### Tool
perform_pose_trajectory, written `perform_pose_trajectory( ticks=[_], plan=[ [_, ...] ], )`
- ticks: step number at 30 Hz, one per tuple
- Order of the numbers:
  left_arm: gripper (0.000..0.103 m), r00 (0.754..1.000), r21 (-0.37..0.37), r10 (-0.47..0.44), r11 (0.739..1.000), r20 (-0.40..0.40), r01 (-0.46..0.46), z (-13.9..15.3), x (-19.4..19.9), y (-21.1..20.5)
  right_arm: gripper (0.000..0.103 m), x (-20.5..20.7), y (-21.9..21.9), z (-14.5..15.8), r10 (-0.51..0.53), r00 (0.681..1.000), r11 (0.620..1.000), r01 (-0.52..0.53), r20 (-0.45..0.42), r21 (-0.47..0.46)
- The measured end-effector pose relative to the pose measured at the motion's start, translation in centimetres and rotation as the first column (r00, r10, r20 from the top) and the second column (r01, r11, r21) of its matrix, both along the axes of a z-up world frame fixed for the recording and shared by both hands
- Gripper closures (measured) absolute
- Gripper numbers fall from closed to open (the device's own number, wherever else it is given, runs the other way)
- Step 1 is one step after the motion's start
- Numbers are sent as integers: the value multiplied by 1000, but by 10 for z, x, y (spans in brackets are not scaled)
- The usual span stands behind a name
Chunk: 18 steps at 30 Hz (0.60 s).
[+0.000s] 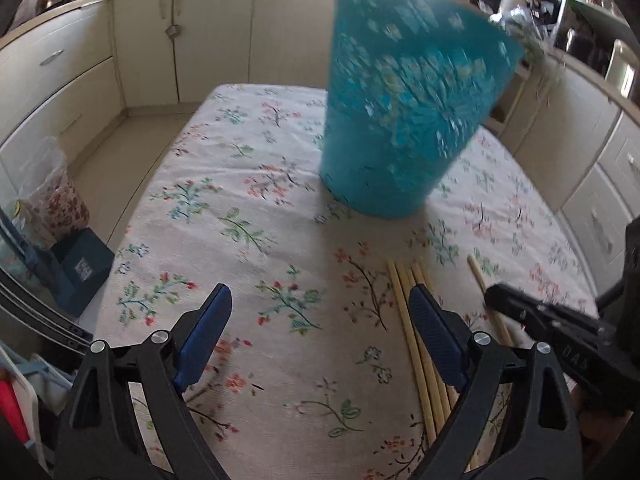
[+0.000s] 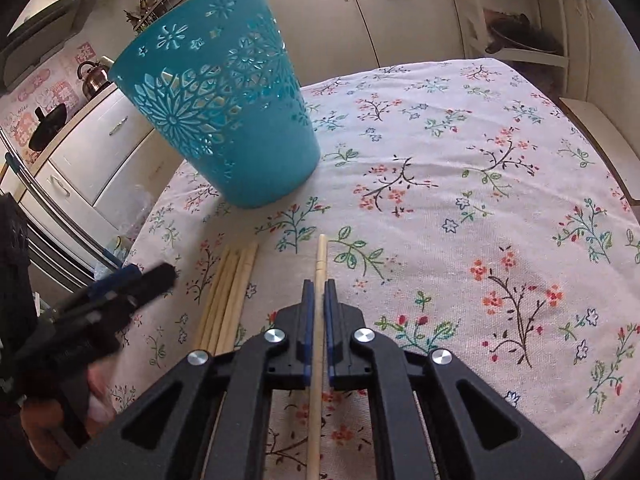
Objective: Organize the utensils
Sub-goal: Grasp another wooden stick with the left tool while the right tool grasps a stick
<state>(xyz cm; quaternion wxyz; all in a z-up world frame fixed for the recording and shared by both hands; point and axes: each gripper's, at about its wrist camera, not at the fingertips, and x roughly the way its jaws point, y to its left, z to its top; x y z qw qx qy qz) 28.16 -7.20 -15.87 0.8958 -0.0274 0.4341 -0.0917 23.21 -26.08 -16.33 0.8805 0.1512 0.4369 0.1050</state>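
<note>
Right tongs (image 2: 319, 304) pinch one chopstick (image 2: 321, 256) near the counter's (image 2: 460, 152) near edge — presumably bound for the teal basket (image 2: 224, 108) mid-counter; left tongs (image 1: 320, 328) hang wide beside the remaining chopsticks (image 2: 230, 292).

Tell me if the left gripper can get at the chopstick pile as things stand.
Probably yes. The left gripper is open just above the cloth, its right finger already over the pile. Nothing lies between; the right gripper holds a separate chopstick alongside.
</note>
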Motion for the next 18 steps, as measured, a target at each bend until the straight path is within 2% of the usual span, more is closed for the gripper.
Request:
perform_pose_trajectory(
  ticks=[7, 13, 15, 16, 18],
  plan=[
    [23, 999, 98, -18, 995, -51, 23, -7, 2, -17, 97, 0, -1, 0, 11, 1000, 1000, -11, -2, 21],
    [24, 998, 132, -21, 991, -54, 28, -5, 1, -23, 97, 1, 0, 0, 19, 1000, 1000, -19, -2, 21],
    [30, 998, 147, -27, 988, -65, 36, -3, 3, -27, 97, 2, 0, 0, 20, 1000, 1000, -20, -4, 21],
    [37, 996, 154, -34, 987, -79, 46, -5, 5, -30, 97, 2, 1, 0, 21, 1000, 1000, -21, -4, 19],
    [42, 996, 167, -46, 984, -77, 58, -5, 7, -35, 97, 2, 1, 0, 21, 1000, 1000, -21, -4, 14]
  ],
)
